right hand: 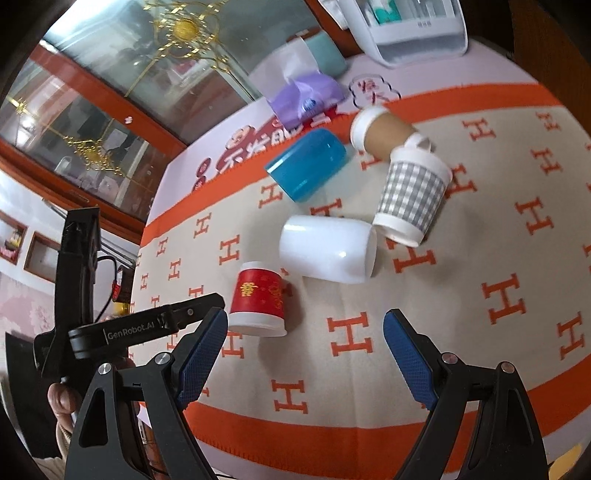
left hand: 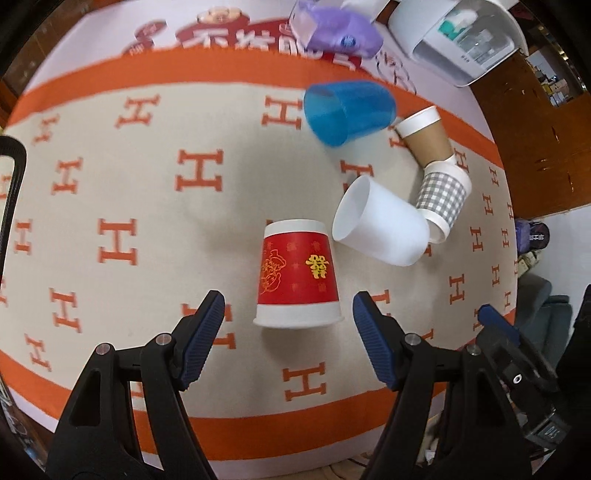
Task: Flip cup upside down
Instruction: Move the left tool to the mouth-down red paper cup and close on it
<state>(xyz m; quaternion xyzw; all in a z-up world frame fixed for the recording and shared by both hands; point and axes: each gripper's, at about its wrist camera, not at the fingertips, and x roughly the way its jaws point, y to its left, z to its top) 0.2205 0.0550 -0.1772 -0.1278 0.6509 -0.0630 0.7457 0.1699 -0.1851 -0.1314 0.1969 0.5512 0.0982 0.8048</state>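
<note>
A red paper cup (left hand: 297,273) with gold print stands upside down on the cloth, rim down; it also shows in the right wrist view (right hand: 258,301). My left gripper (left hand: 288,314) is open, its blue pads on either side of the cup's rim and apart from it. My right gripper (right hand: 304,328) is open and empty, just right of the red cup. A white cup (left hand: 380,221) (right hand: 327,247), a blue cup (left hand: 347,110) (right hand: 306,164), a brown cup (left hand: 424,134) (right hand: 384,131) and a grey checked cup (left hand: 441,195) (right hand: 412,195) lie on their sides beyond.
The table carries a beige cloth (left hand: 147,206) with orange H marks and an orange border. A purple tissue pack (left hand: 343,33) (right hand: 306,94) and a white appliance (left hand: 461,33) (right hand: 410,26) sit at the far edge. A glass cabinet (right hand: 110,92) stands left.
</note>
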